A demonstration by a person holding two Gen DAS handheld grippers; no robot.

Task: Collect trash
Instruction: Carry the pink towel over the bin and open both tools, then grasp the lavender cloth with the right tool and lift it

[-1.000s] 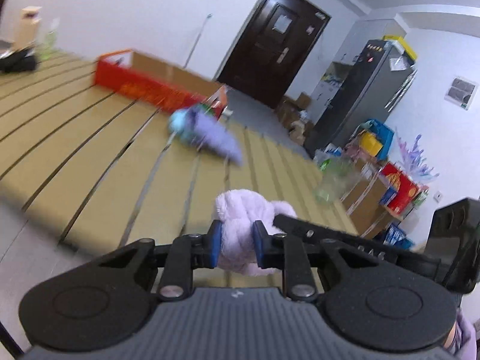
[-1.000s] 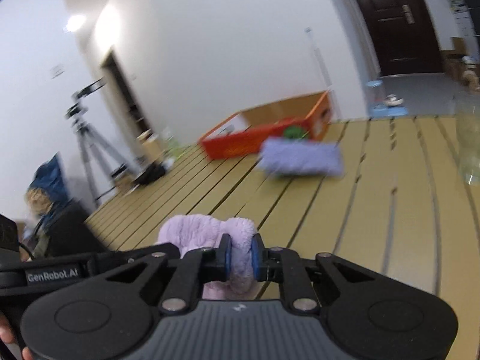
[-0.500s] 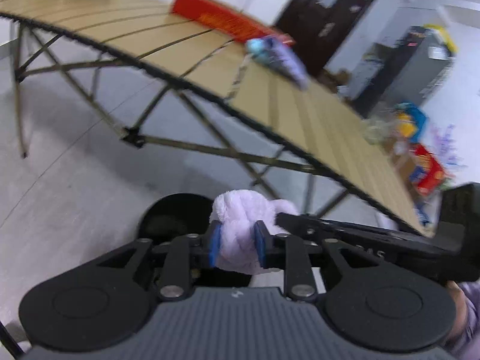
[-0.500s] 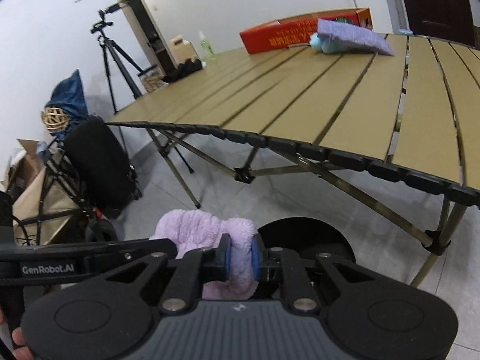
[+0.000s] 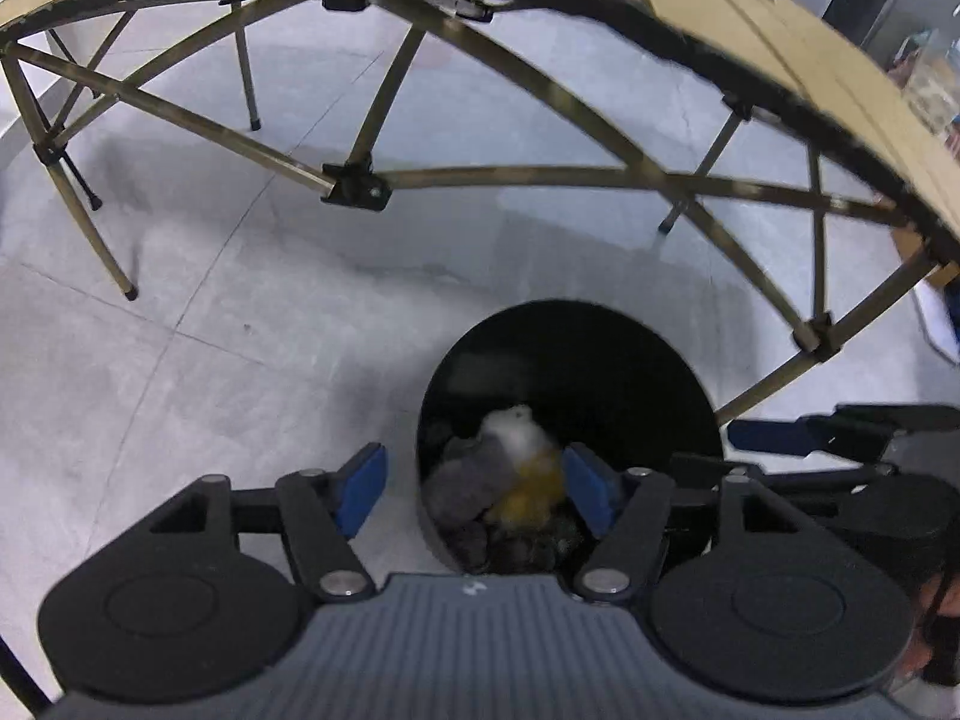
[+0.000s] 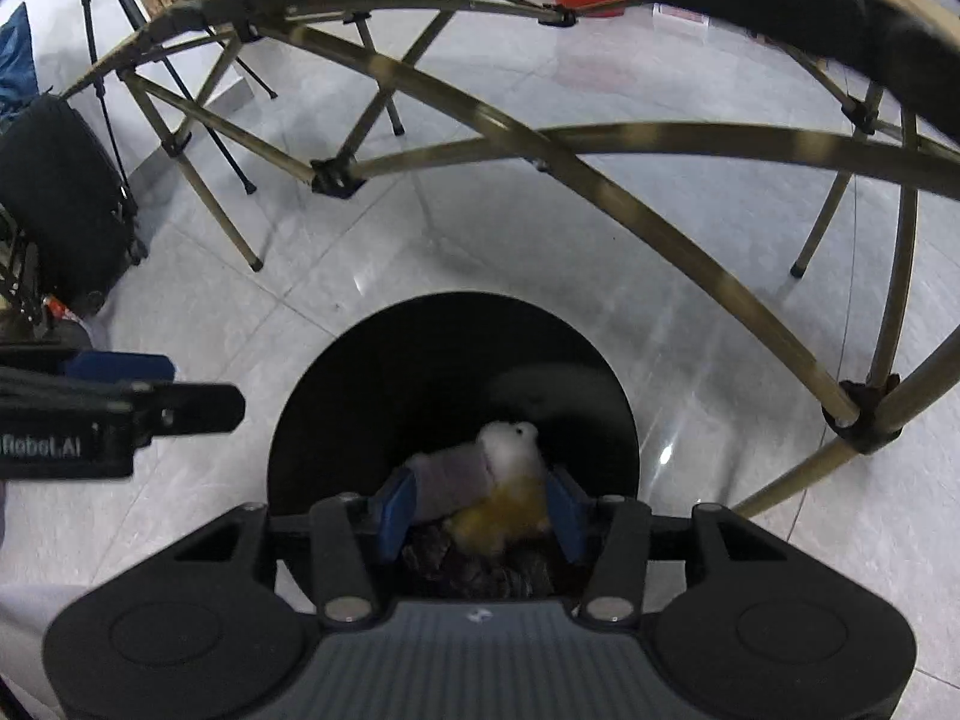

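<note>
Both hand-held grippers, left (image 5: 474,489) and right (image 6: 480,507), jaws just opening, released above round black bin (image 6: 372,360) holding fluffy white-yellow-grey plush (image 6: 510,450).

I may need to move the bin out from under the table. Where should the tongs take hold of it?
Grip the bin's rim, straight down from above, one finger inside the wall and one outside. It stands upright and open-topped beside the table frame, too wide to span. Choose the nearer rim, away from the frame.
</note>
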